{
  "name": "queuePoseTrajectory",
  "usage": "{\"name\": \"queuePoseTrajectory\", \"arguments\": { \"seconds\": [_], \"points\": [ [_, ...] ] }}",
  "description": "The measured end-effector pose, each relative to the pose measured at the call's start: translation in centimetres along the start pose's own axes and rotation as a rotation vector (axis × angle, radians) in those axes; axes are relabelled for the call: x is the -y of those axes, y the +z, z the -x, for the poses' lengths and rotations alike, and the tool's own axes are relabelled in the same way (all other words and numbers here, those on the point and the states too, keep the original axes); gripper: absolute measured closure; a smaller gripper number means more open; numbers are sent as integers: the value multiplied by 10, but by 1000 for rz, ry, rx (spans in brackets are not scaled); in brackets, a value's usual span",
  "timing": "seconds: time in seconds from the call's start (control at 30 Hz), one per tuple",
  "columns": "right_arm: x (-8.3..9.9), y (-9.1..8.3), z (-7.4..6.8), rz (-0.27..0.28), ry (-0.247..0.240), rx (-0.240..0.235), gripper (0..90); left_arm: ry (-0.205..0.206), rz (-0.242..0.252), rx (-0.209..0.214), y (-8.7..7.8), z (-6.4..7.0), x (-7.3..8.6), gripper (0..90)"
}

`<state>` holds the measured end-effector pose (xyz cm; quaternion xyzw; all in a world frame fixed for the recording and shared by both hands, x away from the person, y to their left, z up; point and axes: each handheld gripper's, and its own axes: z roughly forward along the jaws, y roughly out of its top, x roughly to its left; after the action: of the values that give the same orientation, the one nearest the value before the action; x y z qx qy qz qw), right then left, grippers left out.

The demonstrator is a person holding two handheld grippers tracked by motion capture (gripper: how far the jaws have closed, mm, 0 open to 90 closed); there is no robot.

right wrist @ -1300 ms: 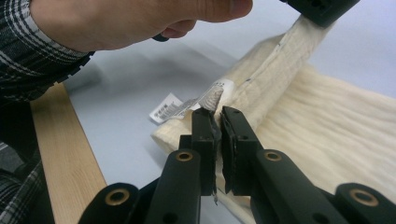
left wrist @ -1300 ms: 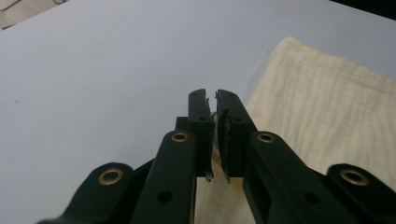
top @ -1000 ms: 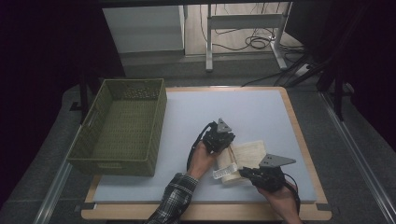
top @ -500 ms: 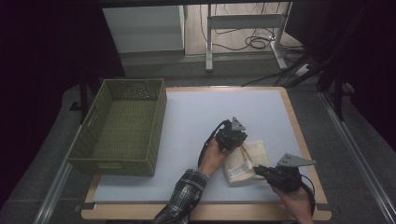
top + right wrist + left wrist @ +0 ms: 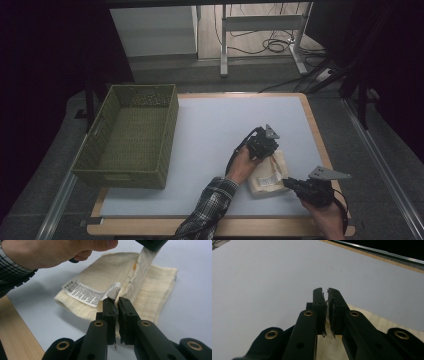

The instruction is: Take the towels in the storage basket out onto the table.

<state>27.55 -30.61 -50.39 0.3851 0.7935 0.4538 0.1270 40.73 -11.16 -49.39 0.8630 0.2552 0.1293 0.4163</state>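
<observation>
- Olive-green woven basket [image 5: 131,135] stands at the table's left side, well apart from both grippers, its inside bare.
- Pale blue-grey table mat [image 5: 215,125] is bordered by a wooden rim [image 5: 320,145]; behind the far edge, a white frame's legs and loose cables [image 5: 272,45] lie on the floor.
- Nothing stands between the basket and the cloth; the mat there lies open.
- Cream cloth [image 5: 269,172], a folded muslin piece with a white printed label [image 5: 83,293], lies on the mat near the front right, between the two grippers.
- The left gripper [image 5: 264,142] sits at the cloth's far edge, held by a hand [image 5: 243,164] whose plaid sleeve [image 5: 207,210] crosses the front rim. In the left gripper view its jaws are pressed nearly together with a thin edge of fabric showing in the slit; the right gripper view shows a strip of the cloth [image 5: 142,272] drawn up taut into it.
- The right gripper [image 5: 295,184] meets the cloth's near right corner. In its own view the jaws are closed on a fold of the fabric right by the label's end, with frayed threads in the gap.
- The lifted strip runs between the two pinch points; the remaining cloth rests flat.
</observation>
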Motion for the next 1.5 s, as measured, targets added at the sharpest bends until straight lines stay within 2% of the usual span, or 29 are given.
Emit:
{"name": "queuePoseTrajectory", "arguments": {
  "seconds": [0.1, 0.17, 0.23, 0.3, 0.33, 0.4, 0.47, 0.5, 0.53, 0.63, 0.73, 0.83, 1.07, 1.2, 1.3, 1.5],
  "points": [
    [4, 2, 3, -16, 6, 14, 837, -11, -13, 10, 7, 0, 1, 835],
    [6, 3, 5, -25, 13, 25, 832, -33, -6, 22, 10, 0, 2, 804],
    [7, 2, 7, -28, 15, 36, 818, -60, 17, 45, 10, 0, 1, 726],
    [8, 0, 9, -25, 13, 49, 795, -69, 40, 43, 6, 0, -1, 647],
    [8, -2, 10, -24, 12, 58, 778, -60, 37, 43, 3, -1, -2, 625],
    [9, -7, 12, -26, 12, 80, 754, -56, 48, 26, -2, -1, -4, 556],
    [10, -13, 15, -23, 19, 95, 724, -37, 44, 8, -10, -3, -5, 516],
    [10, -16, 16, -22, 19, 103, 711, -47, 56, 1, -12, -3, -4, 497],
    [10, -19, 18, -22, 19, 110, 701, -38, 52, -5, -16, -5, -3, 477],
    [9, -28, 22, -15, 23, 131, 687, -31, 46, -40, -26, -9, 4, 402],
    [2, -33, 24, -13, 20, 145, 687, -33, 36, -56, -35, -13, 12, 349],
    [-6, -32, 24, -10, 15, 138, 679, -39, 34, -68, -44, -18, 21, 310],
    [-18, -3, 16, -57, -11, 112, 598, -70, 15, -69, -61, -30, 44, 370],
    [-14, 12, 15, -96, -14, 138, 563, -103, 2, -63, -64, -36, 59, 388],
    [-7, 14, 17, -124, -18, 168, 534, -117, -17, -64, -61, -38, 69, 388],
    [5, 15, 20, -167, 20, 142, 463, -140, -39, -59, -55, -40, 82, 376]
  ]
}}
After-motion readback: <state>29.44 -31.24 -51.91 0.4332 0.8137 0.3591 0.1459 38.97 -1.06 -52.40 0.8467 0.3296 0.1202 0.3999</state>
